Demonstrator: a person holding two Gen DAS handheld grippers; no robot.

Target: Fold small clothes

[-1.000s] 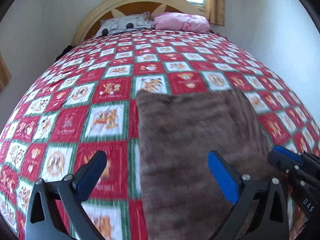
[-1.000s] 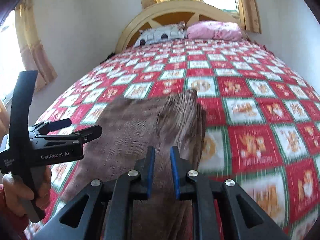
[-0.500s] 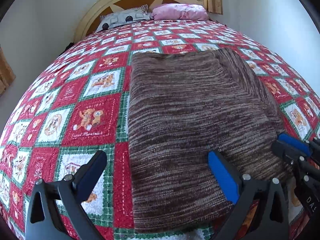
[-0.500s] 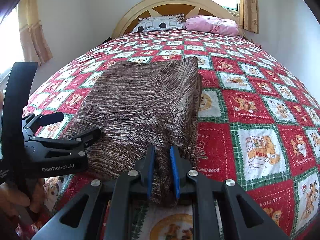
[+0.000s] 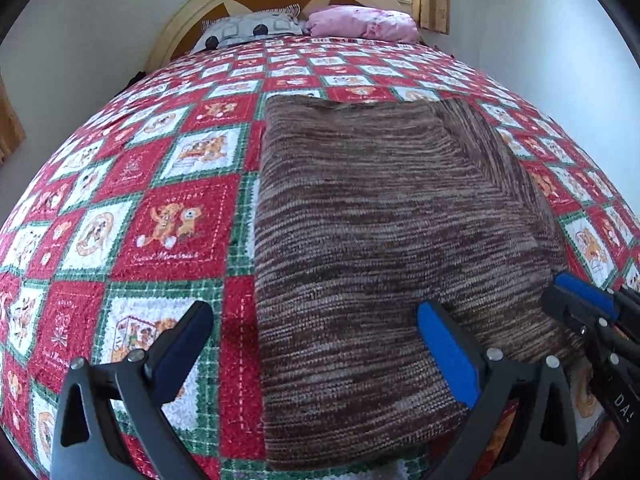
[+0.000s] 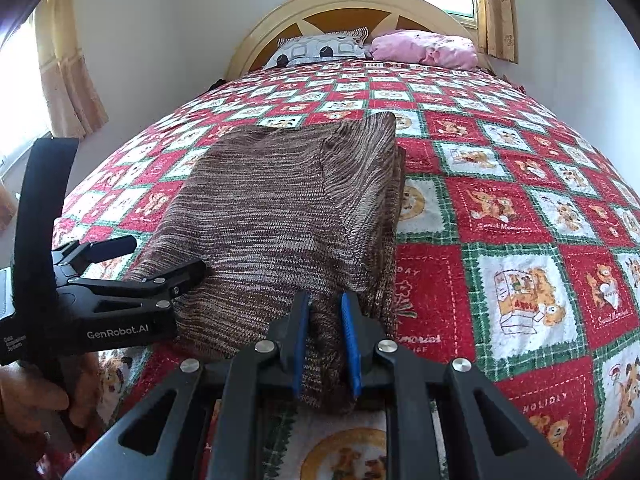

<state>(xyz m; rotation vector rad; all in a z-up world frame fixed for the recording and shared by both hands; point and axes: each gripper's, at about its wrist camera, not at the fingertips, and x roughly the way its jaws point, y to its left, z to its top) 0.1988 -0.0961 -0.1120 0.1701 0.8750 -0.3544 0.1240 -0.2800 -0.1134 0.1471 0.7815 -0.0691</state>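
1. Where the sweater (image 5: pixel 372 264) a second ago hung blurred above the quilt (image 5: pixel 176 216), it now lies flat on it, folded into a brown rectangle with a sleeve folded along its right side.
2. Both views have dropped closer to the bed; the sweater fills more of each than a second ago.
3. Right gripper (image 6: pixel 326 340): its jaws have just been opening a little, and the near right corner of the sweater sits bunched between the blue pads (image 6: pixel 351 344), which look to be easing off it.
4. Left gripper (image 5: pixel 316 348): jaws spread wide and released, straddling the sweater's near left edge, one finger over the quilt, one over the knit.
5. No containers here; two pillows (image 6: pixel 320 50) lie by the headboard (image 6: pixel 352 4).
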